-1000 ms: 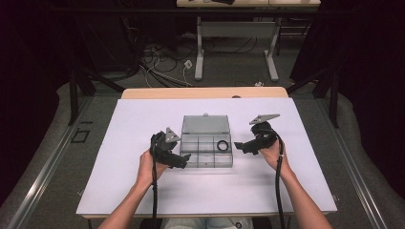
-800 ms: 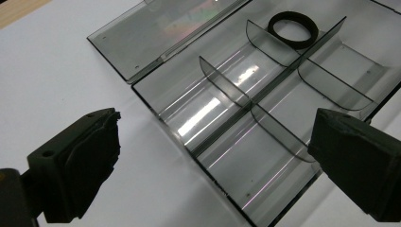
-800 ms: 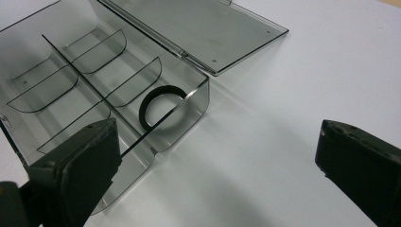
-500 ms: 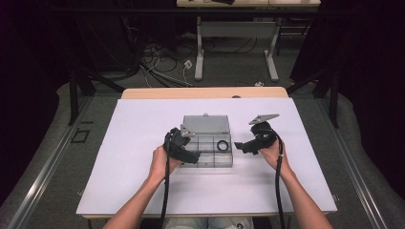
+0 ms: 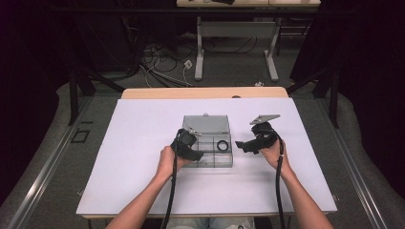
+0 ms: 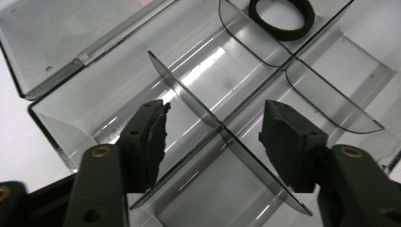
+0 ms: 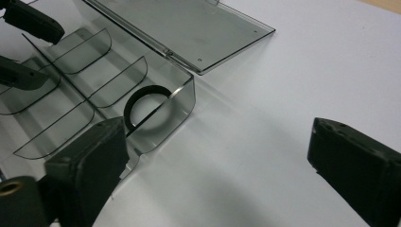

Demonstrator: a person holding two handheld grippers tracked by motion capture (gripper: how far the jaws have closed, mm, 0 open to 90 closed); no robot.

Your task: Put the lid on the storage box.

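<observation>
Bare table point(image 5: 143, 157) surrounds the open box point(image 5: 210, 155); dividers point(image 6: 198, 101) crowd its inside.

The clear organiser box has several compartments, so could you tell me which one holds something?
Only the far right compartment of the clear organiser box, beside the hinged lid, holds anything: a black ring. The other compartments look bare.
</observation>
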